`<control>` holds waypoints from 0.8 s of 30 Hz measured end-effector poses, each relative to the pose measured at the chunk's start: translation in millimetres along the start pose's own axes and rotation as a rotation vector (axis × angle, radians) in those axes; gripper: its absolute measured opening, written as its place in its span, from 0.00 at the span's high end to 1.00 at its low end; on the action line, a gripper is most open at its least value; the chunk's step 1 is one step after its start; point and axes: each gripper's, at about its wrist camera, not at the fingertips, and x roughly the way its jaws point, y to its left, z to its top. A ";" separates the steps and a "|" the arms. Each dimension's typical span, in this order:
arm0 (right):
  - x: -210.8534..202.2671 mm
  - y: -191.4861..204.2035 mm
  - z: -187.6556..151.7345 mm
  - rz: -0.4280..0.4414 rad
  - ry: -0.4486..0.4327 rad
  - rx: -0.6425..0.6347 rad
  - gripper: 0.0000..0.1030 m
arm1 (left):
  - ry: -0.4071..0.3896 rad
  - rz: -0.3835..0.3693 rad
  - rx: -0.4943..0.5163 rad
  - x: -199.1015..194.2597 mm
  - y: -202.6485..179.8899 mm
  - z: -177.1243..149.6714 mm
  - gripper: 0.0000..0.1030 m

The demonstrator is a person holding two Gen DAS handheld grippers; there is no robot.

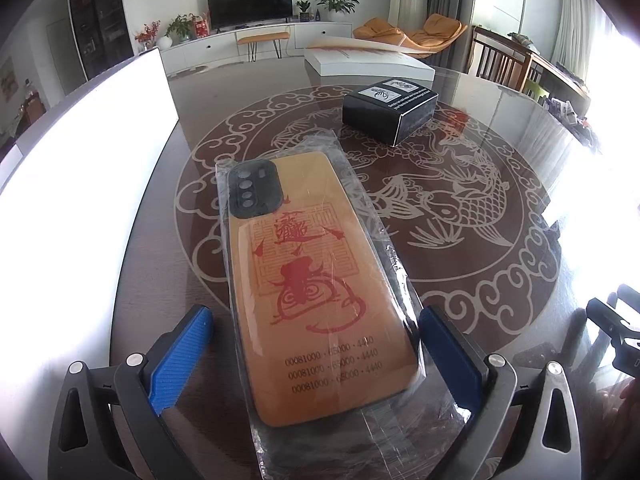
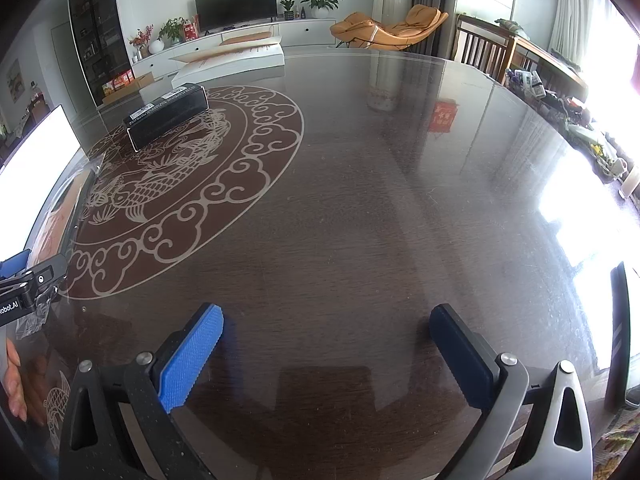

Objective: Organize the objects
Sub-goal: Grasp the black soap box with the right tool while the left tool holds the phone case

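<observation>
An orange phone case (image 1: 316, 280) with red artwork, wrapped in a clear plastic bag, lies on the dark glass table (image 1: 460, 264). My left gripper (image 1: 316, 332) is open, its blue fingers on either side of the case's near end, apart from it. A black box (image 1: 390, 110) sits beyond the case; it also shows in the right wrist view (image 2: 168, 114). My right gripper (image 2: 328, 332) is open and empty above bare table. The case shows as a sliver at the far left of the right wrist view (image 2: 60, 220).
A bright white panel (image 1: 80, 180) stands at the table's left. A flat white box (image 1: 368, 62) lies at the far edge. The other gripper (image 1: 616, 336) shows at the right edge of the left wrist view. Wooden chairs (image 2: 484, 48) stand beyond the table.
</observation>
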 end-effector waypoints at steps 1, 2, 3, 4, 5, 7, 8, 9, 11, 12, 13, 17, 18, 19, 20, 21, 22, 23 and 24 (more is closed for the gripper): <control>0.2 0.4 0.1 0.000 0.000 0.000 0.00 | 0.000 0.001 -0.001 -1.0 0.4 -0.4 0.00; 0.3 0.6 0.1 0.000 0.001 0.001 0.00 | -0.001 0.001 -0.002 -1.2 0.2 -0.4 0.00; 0.3 0.4 0.1 -0.002 0.002 0.002 0.00 | -0.001 0.001 -0.002 -1.3 0.3 -0.5 0.00; 0.9 1.4 0.7 -0.005 0.004 0.000 0.00 | -0.001 0.001 -0.002 -1.1 0.5 -0.5 0.00; 1.9 1.7 2.4 -0.001 0.006 -0.002 0.00 | -0.001 0.000 -0.001 -1.1 0.7 -0.4 0.00; 6.0 4.3 9.8 0.012 0.024 -0.025 0.00 | -0.001 0.000 -0.001 -1.0 0.7 -0.5 0.00; 10.8 7.5 17.9 0.028 0.051 -0.046 0.00 | -0.001 0.000 -0.001 -1.1 0.7 -0.5 0.00; 17.7 10.0 26.1 0.037 0.083 -0.060 0.00 | -0.001 0.000 -0.001 -1.0 0.7 -0.4 0.00; 31.2 19.0 50.0 0.072 0.156 -0.055 0.00 | -0.001 0.000 -0.001 -0.9 0.7 -0.4 0.00; 35.6 24.0 64.9 0.130 0.169 -0.026 0.00 | -0.001 0.000 -0.002 -0.8 0.7 -0.4 0.00; 38.0 29.1 79.6 0.195 0.165 0.012 0.00 | -0.001 0.000 -0.002 -0.9 0.7 -0.4 0.00; 60.6 69.9 148.1 0.340 0.204 0.118 0.00 | -0.001 0.001 -0.002 -0.8 0.6 -0.4 0.00; 68.5 83.7 162.2 0.367 0.225 0.121 0.00 | -0.002 0.001 -0.002 -0.9 0.6 -0.6 0.00; 77.1 98.2 174.7 0.379 0.247 0.121 0.00 | -0.002 0.001 -0.002 -1.0 0.6 -0.6 0.00; 86.1 112.1 186.7 0.374 0.270 0.119 0.00 | -0.002 0.000 -0.002 -0.9 0.7 -0.6 0.00; 94.3 124.7 197.5 0.358 0.285 0.124 0.00 | -0.002 0.000 -0.002 -0.9 0.6 -0.5 0.00; 100.6 134.5 205.9 0.348 0.293 0.136 0.00 | -0.002 0.000 -0.002 -0.9 0.5 -0.5 0.00; 105.8 143.0 213.2 0.341 0.296 0.153 0.00 | -0.002 0.001 -0.002 -0.8 0.5 -0.5 0.00; 110.8 151.9 219.4 0.331 0.299 0.167 0.00 | -0.002 0.001 -0.002 -0.8 0.5 -0.5 0.00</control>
